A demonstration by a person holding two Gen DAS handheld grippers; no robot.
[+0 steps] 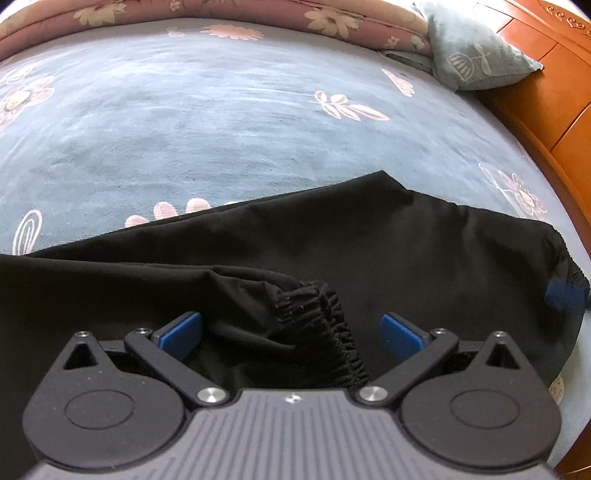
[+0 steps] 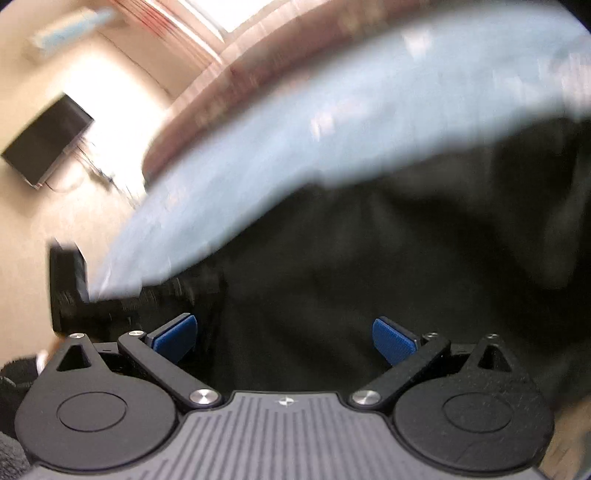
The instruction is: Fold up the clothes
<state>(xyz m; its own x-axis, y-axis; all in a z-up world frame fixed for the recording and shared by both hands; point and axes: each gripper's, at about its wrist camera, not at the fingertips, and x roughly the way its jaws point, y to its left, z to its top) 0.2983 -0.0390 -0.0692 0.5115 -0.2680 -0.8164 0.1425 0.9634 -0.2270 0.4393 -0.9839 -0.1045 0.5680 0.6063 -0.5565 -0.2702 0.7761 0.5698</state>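
A black garment point(image 1: 332, 236) with a gathered elastic band point(image 1: 321, 314) lies spread on the blue flowered bedsheet point(image 1: 184, 110). My left gripper point(image 1: 291, 332) hovers just over it, open, with the ribbed band lying between the blue pads point(image 1: 181, 332). At the far right of the left wrist view a blurred blue pad of the other gripper point(image 1: 565, 293) shows at the cloth's edge. In the blurred right wrist view my right gripper point(image 2: 284, 338) is open over the same black garment point(image 2: 369, 277); nothing is pinched between its fingers.
A pink flowered quilt point(image 1: 221, 11) runs along the far side of the bed, with a teal pillow point(image 1: 476, 51) at the back right. The orange wooden bed frame point(image 1: 546, 122) borders the right. A wall screen point(image 2: 44, 140) and beige wall show in the right wrist view.
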